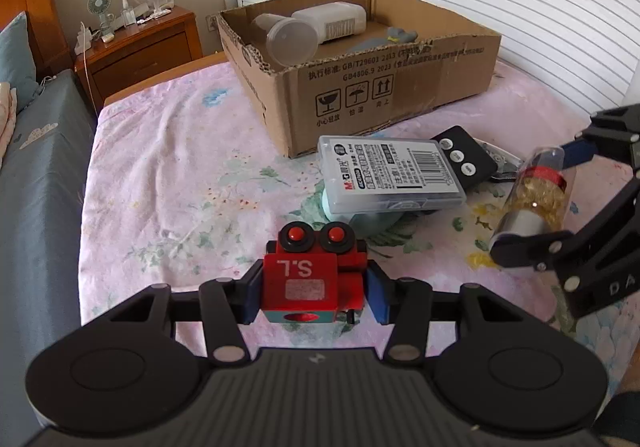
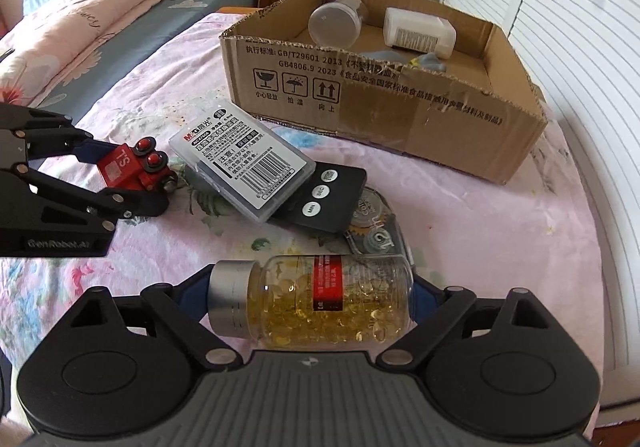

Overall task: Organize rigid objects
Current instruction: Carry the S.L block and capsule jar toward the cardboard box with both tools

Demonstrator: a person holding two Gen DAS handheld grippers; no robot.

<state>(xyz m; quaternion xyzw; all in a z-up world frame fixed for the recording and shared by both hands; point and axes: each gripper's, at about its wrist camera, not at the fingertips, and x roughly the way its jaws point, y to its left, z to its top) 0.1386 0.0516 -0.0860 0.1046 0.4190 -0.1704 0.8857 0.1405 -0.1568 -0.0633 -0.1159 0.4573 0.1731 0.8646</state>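
Tongs gripping two objects beside the cardboard box (image 1: 400, 87) on the bed.

Left tongs (image 1: 314, 293) are clamping narrowly on the red toy block (image 1: 308, 279), which is sitting on the floral bedsheet (image 1: 180, 167); right tongs (image 2: 310, 301) are bracketing the capsule bottle (image 2: 320, 303) lengthwise, blue pads meeting its cap and base. Pickup seems to be the step in hand. Next, each piece probably needs lifting clear of the plastic case (image 2: 244, 167) and black remote (image 2: 324, 195), then carrying over the box wall to join the containers inside.

Soft, even daylight, faint shadows, sharp centres, strong fisheye bending at edges.
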